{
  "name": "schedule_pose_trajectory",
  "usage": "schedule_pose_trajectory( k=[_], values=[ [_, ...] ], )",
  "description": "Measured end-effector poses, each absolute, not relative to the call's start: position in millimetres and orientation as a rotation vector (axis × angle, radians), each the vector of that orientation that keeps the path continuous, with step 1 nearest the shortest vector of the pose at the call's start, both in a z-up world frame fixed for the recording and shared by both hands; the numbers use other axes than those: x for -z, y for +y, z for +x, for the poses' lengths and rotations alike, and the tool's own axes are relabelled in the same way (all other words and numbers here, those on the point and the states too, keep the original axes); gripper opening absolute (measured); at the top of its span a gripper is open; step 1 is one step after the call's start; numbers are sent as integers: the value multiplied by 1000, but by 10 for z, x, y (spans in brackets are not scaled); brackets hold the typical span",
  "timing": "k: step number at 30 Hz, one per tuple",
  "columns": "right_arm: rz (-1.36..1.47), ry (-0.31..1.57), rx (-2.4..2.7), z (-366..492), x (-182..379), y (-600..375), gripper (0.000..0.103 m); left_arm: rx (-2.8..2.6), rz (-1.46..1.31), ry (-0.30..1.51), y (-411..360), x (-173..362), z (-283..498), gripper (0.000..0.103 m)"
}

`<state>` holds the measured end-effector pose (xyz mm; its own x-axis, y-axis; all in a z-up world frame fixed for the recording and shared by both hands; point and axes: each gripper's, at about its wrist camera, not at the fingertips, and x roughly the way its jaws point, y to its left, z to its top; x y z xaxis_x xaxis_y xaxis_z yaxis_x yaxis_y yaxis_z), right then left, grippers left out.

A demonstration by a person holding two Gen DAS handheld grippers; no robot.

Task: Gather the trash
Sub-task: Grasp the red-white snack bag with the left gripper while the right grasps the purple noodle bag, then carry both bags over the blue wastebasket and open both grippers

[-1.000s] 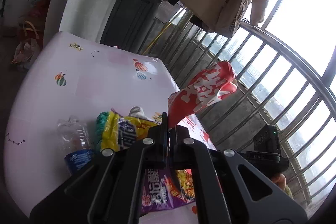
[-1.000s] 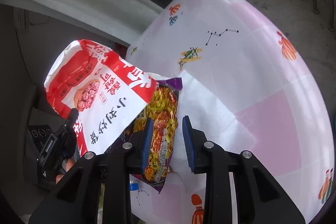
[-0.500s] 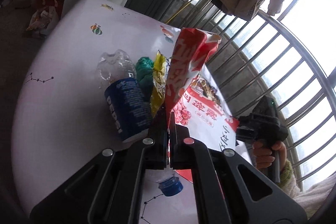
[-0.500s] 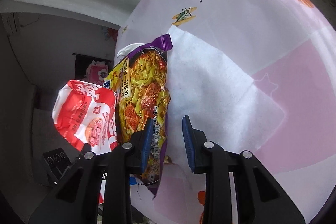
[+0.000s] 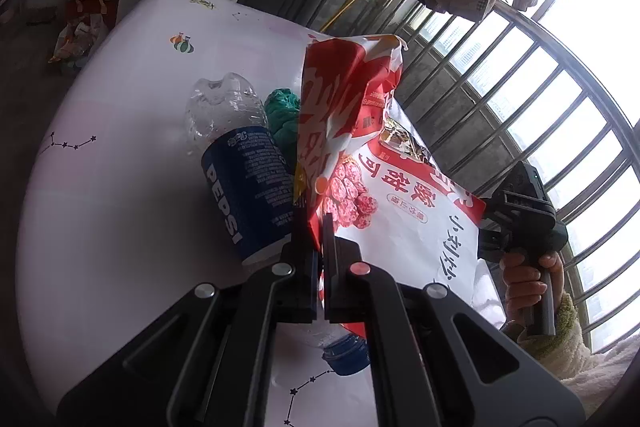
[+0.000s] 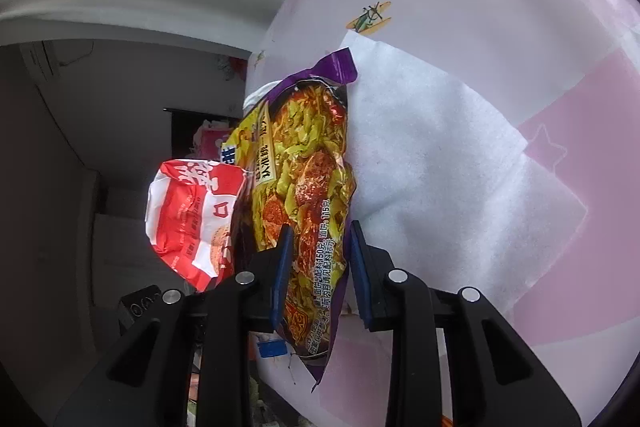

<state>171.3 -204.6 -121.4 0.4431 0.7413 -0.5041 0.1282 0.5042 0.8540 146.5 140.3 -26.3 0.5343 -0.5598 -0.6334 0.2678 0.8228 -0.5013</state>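
My left gripper (image 5: 316, 227) is shut on a corner of a red and white snack bag (image 5: 352, 99), which stands crumpled above the jaws and spreads to the right over the table. That same bag (image 6: 192, 215) shows at the left of the right wrist view. My right gripper (image 6: 320, 255) straddles a purple and yellow noodle packet (image 6: 308, 167) lying on the table. Its jaws are closing with the packet between the blue pads (image 6: 282, 267), and the packet looks unsqueezed. A crushed Pepsi bottle (image 5: 248, 187) lies just left of the left gripper.
A green wad (image 5: 282, 115) sits behind the bottle and a blue cap (image 5: 346, 355) lies near the table's front. A white sheet (image 6: 440, 167) lies under and right of the packet. The table (image 5: 120, 147) has a pink and white cloth. Window bars (image 5: 520, 87) stand at the right.
The left gripper has come down with the red bag to the table beside the bottle. The right gripper has lowered over the noodle packet and its jaws have narrowed a little.
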Motion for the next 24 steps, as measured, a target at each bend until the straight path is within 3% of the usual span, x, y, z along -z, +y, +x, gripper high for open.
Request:
schedule_pose_trajectory(
  k=[6,24],
  values=[
    [958,996,-512,1667,991,-2044,8,511,-370,844,1441,224,1415,0],
    [917,673,-588,1409,44,-2358,3,626,-461,605,1625,-613,1322,0]
  ],
)
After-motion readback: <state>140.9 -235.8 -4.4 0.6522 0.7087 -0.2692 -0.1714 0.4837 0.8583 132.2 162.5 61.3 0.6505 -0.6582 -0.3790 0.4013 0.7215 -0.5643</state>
